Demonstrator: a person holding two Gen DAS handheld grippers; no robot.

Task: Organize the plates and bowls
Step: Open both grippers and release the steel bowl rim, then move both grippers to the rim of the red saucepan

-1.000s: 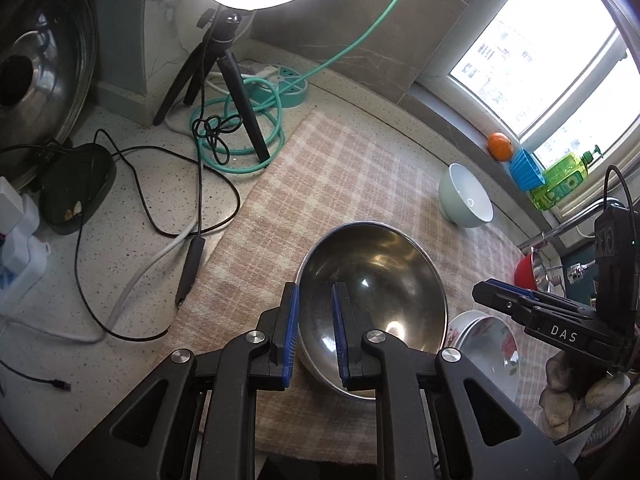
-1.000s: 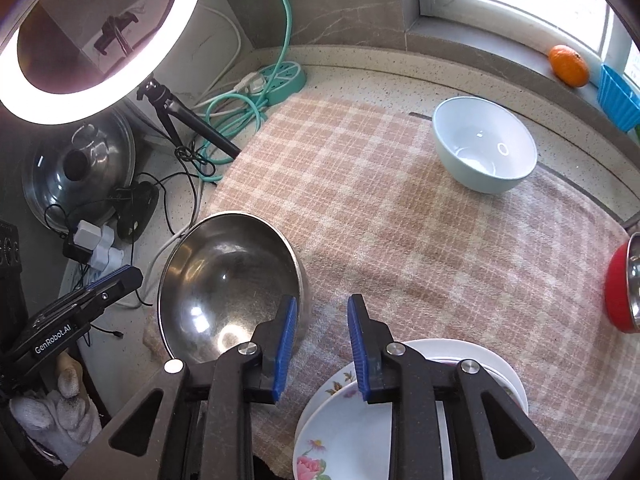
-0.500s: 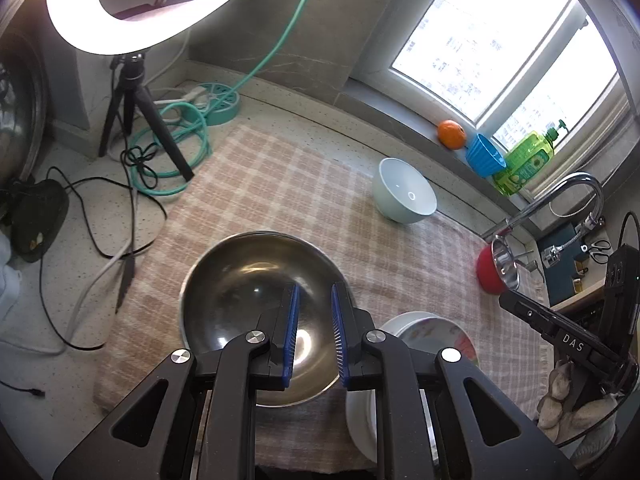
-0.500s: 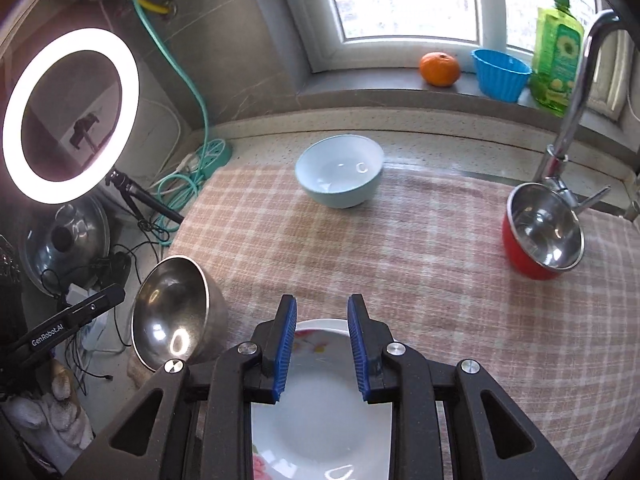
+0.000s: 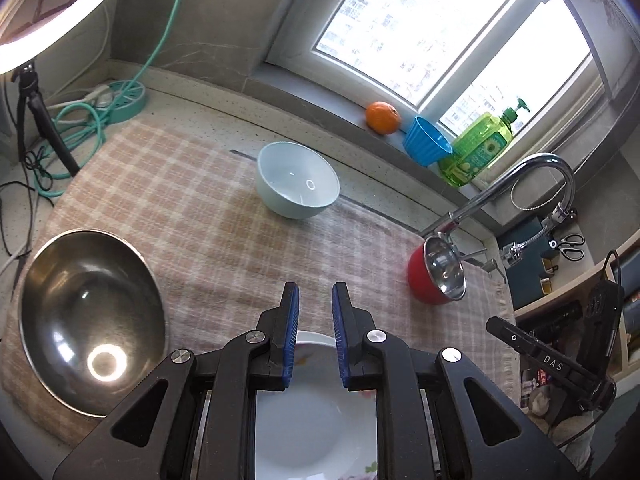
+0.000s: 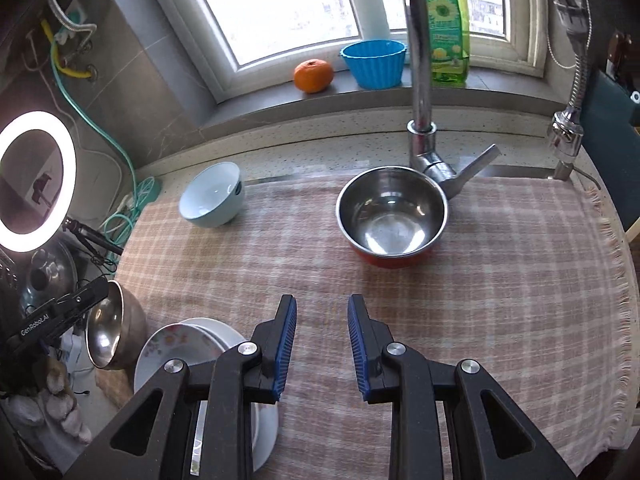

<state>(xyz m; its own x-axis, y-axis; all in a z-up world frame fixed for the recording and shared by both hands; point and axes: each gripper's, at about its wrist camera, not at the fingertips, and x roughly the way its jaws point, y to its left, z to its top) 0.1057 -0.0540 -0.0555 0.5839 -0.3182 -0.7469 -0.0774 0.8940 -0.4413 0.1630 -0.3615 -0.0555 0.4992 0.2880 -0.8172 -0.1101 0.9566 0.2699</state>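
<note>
A checked pink-and-cream cloth [image 6: 500, 280] covers the counter below the window, and the dishes are spread across it. At the near left lies a stack of white plates [image 6: 172, 344] with a small flower print on the rim; in the left wrist view the same stack [image 5: 316, 412] sits directly under the left gripper [image 5: 314, 296], glossy and empty. Just left of the plates a large steel bowl [image 5: 88, 312] rests tilted at the cloth's left edge, its polished inside mirroring the ring light [image 6: 36, 182]. A pale blue ceramic bowl [image 5: 298, 180] stands at the far side of the cloth, white inside and leaning slightly. At the far right, touching the base of the chrome faucet [image 6: 420, 80], sits a small bowl [image 6: 394, 216] that is red outside and steel inside. The left gripper hovers with its blue-padded jaws narrowly parted and nothing between them. The right gripper [image 6: 322, 308] hangs over bare cloth, jaws released with a somewhat wider gap, grasping nothing. An orange [image 6: 314, 76], a blue ribbed cup [image 6: 376, 62] and a green soap bottle [image 6: 446, 28] stand on the sill.
</note>
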